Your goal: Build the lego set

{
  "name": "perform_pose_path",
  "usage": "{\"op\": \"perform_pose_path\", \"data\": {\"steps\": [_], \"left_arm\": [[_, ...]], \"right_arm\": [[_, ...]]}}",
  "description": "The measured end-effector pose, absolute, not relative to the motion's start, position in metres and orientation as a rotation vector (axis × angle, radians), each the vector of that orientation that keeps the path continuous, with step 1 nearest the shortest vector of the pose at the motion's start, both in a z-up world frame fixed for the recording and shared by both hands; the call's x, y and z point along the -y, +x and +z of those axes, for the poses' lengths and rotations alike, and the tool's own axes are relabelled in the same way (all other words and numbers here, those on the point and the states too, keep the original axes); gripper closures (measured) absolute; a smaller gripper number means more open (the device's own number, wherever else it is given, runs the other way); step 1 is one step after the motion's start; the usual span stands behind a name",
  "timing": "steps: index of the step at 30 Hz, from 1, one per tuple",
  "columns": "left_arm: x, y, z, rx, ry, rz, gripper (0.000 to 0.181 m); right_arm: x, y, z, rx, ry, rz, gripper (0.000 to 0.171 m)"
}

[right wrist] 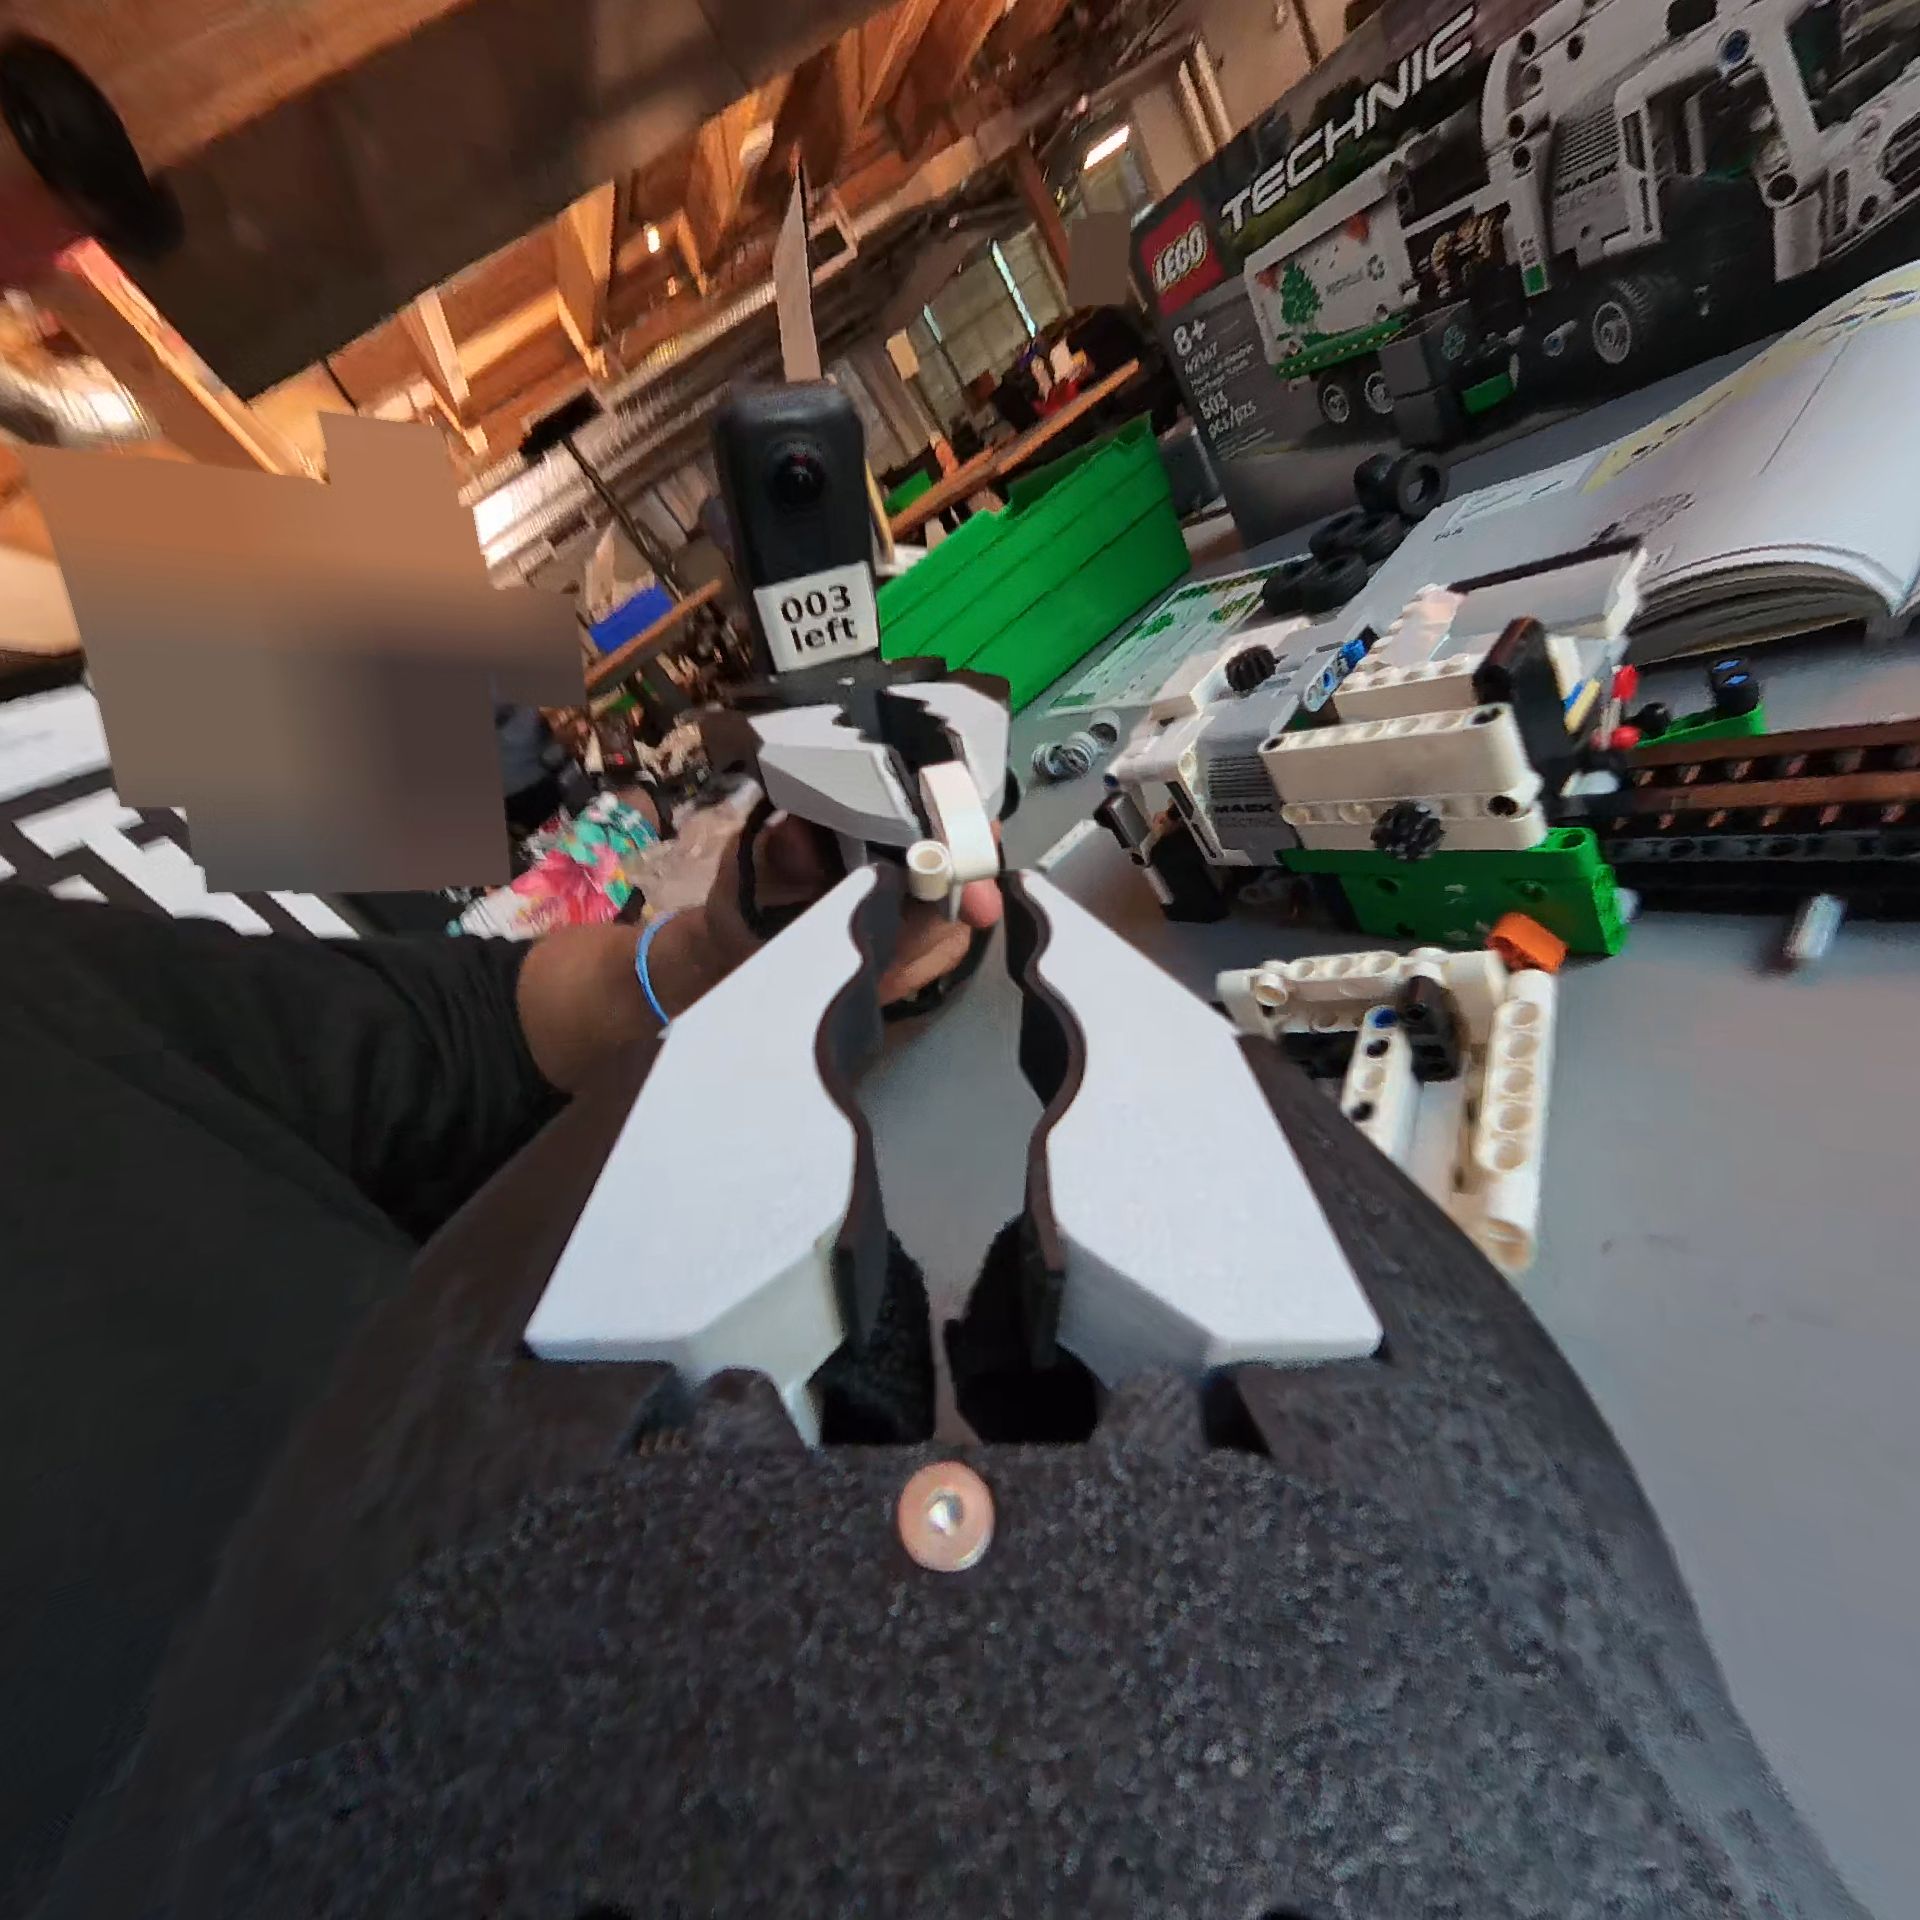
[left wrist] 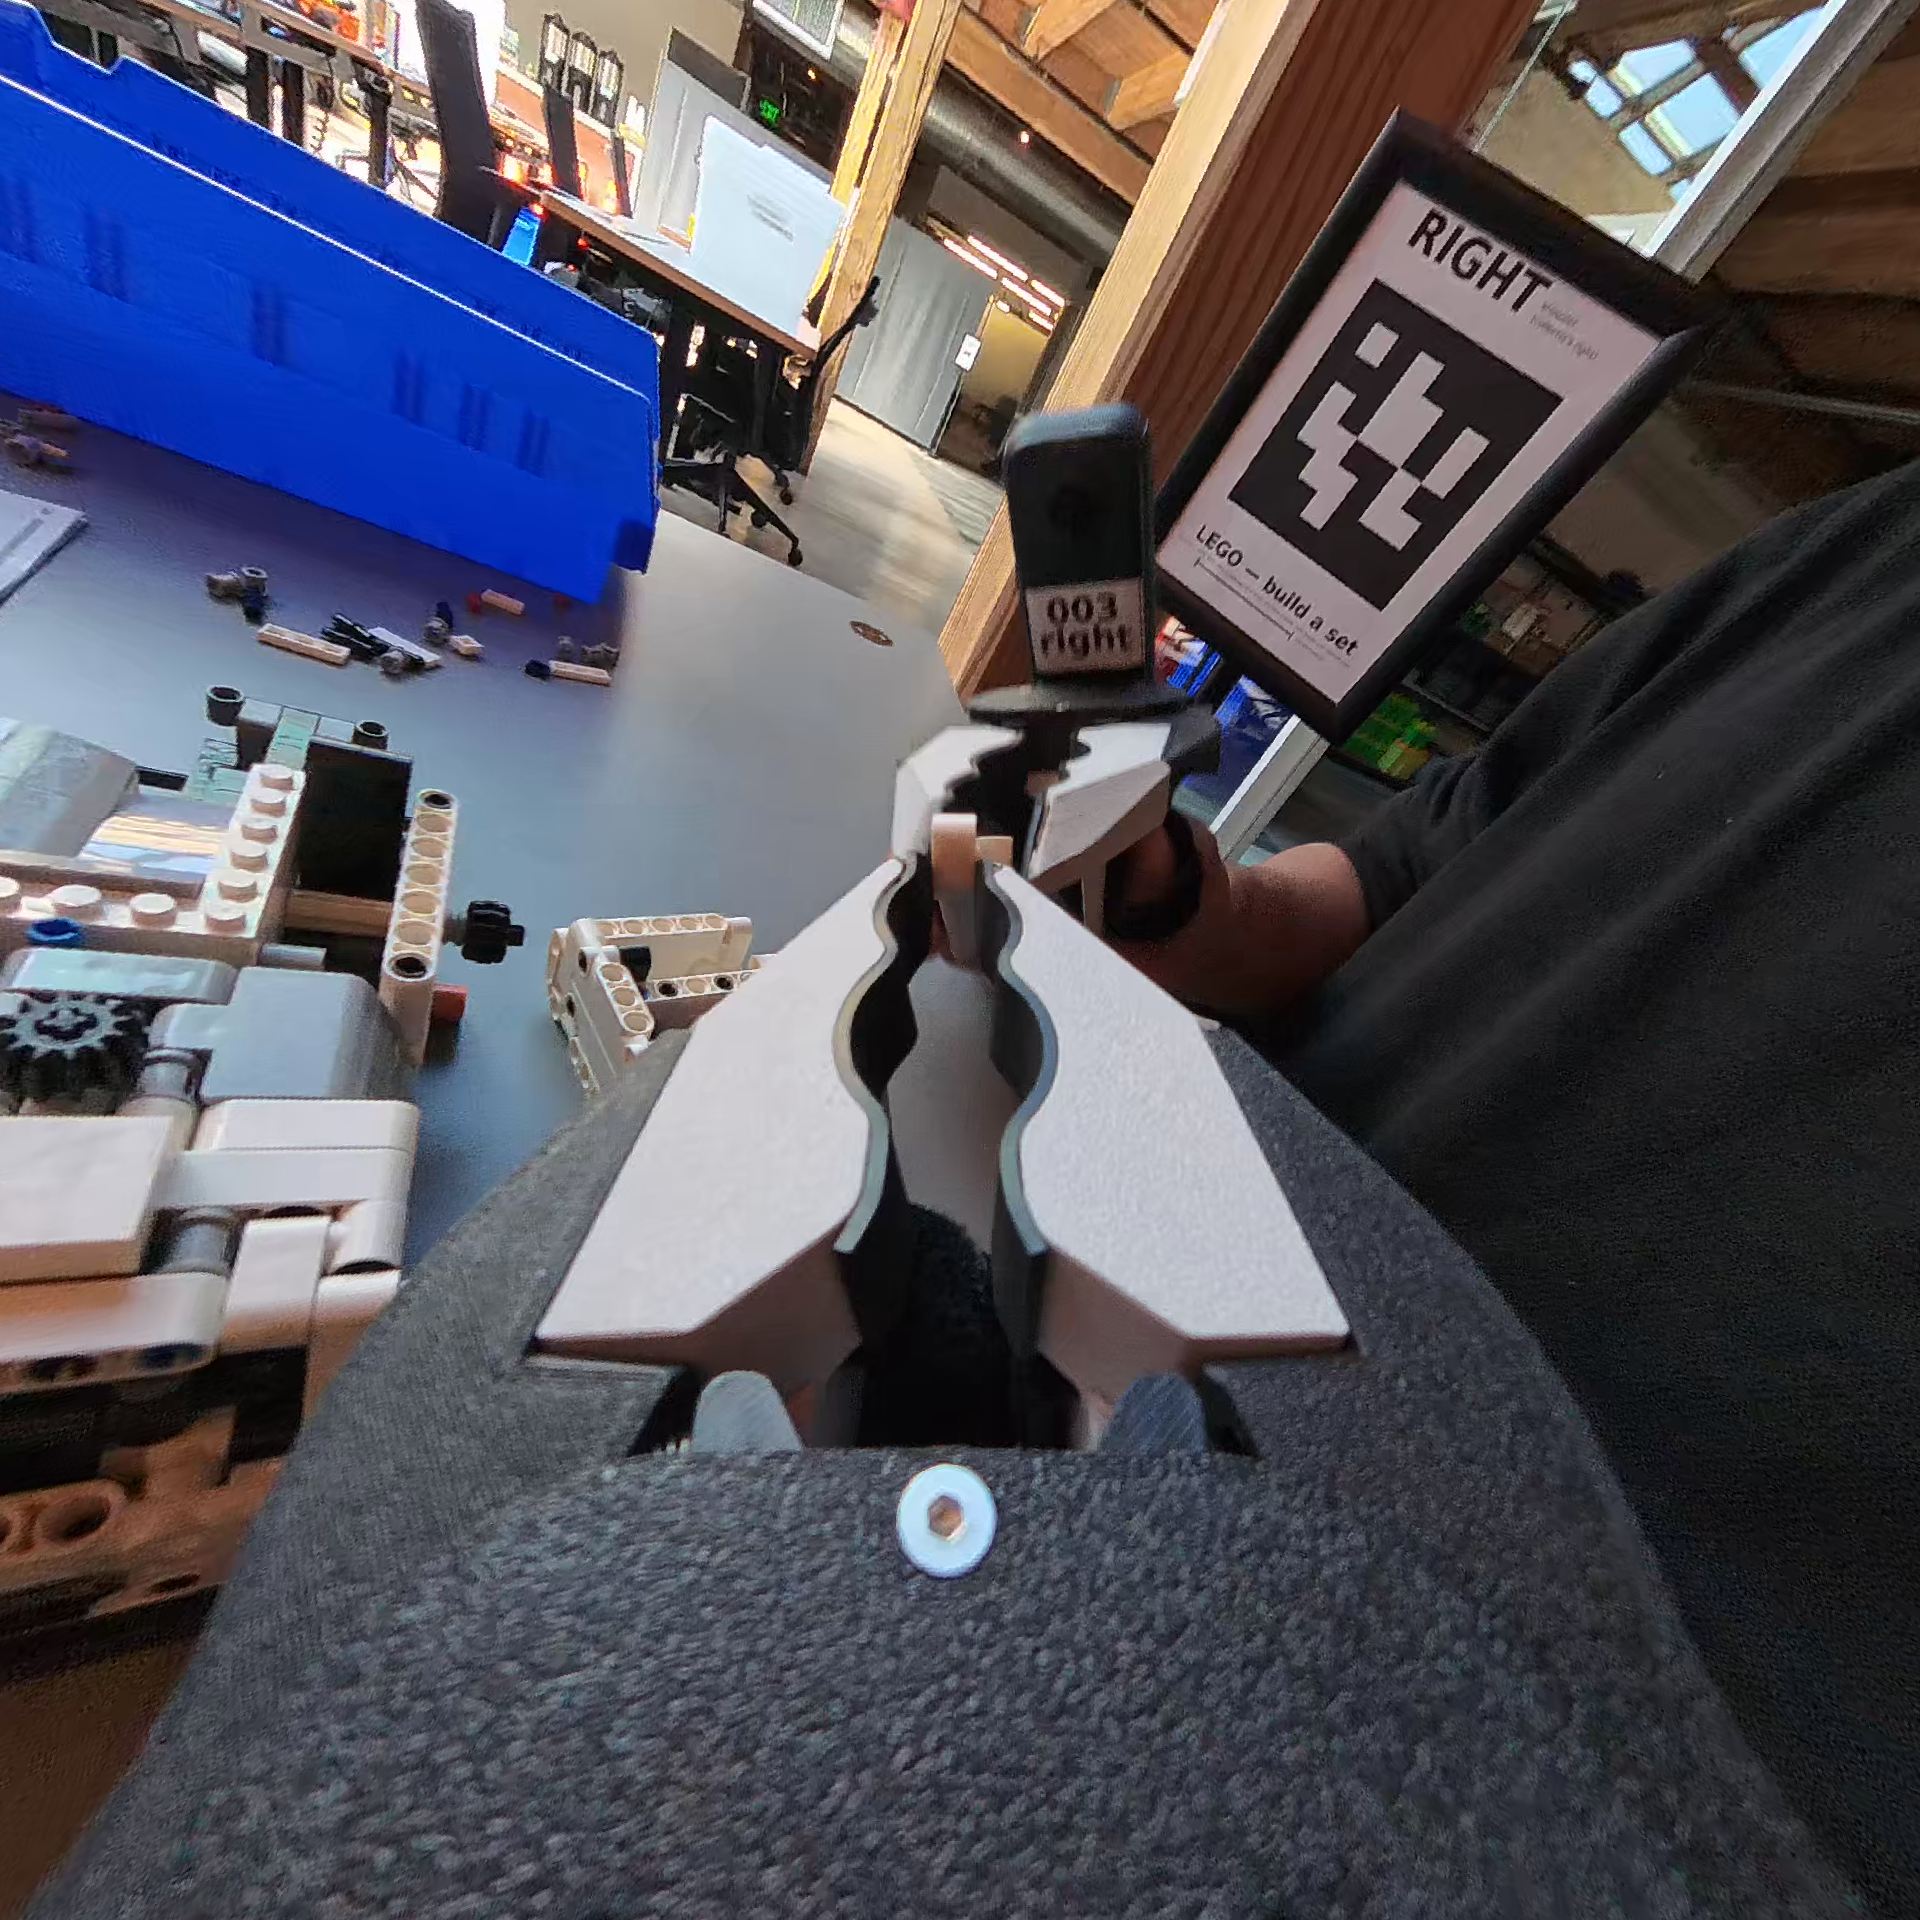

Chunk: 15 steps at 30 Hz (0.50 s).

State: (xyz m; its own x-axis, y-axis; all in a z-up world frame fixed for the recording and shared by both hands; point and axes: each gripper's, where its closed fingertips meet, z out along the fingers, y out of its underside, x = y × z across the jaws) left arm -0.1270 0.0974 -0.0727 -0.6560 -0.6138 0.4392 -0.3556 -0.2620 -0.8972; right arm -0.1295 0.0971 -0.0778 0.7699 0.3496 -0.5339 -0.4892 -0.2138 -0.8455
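- Raised above the tabletop (right wrist: 1714, 1195), the left claw (left wrist: 951, 883) grips a small white piece (right wrist: 956, 821), apparently presenting it to the other.
- The right claw (right wrist: 940, 894) faces it, released, tips flanking the piece, seemingly to take it.
- The half-built truck (right wrist: 1382, 769) and white sub-assembly (right wrist: 1444, 1060) wait on the tabletop.

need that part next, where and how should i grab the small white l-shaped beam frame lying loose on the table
Grip the small white L-shaped beam frame across its long outer holed beam, coming from above: it lies flat on the grey table, that beam's sides are straight and parallel, and its outer side is unobstructed. Avoid the corner crowded with black connectors.
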Motion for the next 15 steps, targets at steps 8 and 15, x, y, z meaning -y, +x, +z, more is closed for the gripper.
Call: {"op": "perform_pose_path", "data": {"steps": [8, 15], "left_arm": [[-0.106, -0.118, -0.088, -1.78, -1.293, -1.897, 0.174], [-0.101, -0.118, -0.096, -1.833, -1.257, -1.8, 0.174]], "right_arm": [[-0.04, -0.066, -0.131, 0.224, -2.189, 0.361, 0.145], [-0.041, -0.072, -0.166, 0.277, -2.283, 0.134, 0.149]]}}
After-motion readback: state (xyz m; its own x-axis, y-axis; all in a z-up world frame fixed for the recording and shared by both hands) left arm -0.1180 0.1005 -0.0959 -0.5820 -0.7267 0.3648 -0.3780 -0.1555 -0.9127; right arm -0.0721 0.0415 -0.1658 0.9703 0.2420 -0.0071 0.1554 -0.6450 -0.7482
